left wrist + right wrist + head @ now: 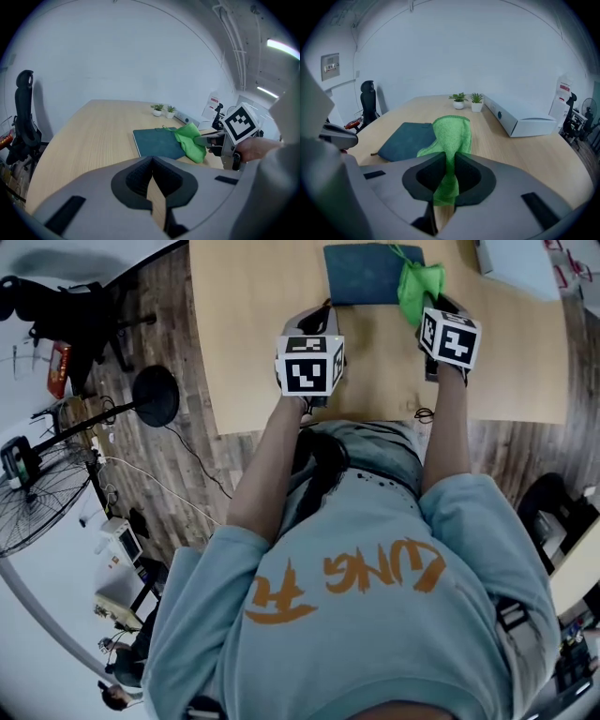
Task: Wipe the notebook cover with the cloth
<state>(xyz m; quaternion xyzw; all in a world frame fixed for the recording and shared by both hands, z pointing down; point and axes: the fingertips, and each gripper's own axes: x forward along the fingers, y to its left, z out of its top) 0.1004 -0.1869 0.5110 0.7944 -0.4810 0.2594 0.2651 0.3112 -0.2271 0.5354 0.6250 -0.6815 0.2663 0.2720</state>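
Note:
A dark teal notebook [361, 273] lies flat on the light wooden table [253, 324], far from the person. In the left gripper view the notebook [157, 143] lies ahead. My right gripper [448, 180] is shut on the green cloth [451, 136], which hangs bunched over the notebook's right edge; the cloth [417, 284] shows there in the head view too. The right gripper [427, 306] sits just right of the notebook's near corner. My left gripper [152, 187] is shut with nothing in it, held above the table short of the notebook [410, 140]. In the head view the left gripper [314, 320] is near the notebook's left corner.
A white box [520, 123] lies on the table's right side, with two small potted plants [467, 101] at the far end. An office chair [23, 117] stands off the table's left side. A fan [33, 493] and cables sit on the wood floor.

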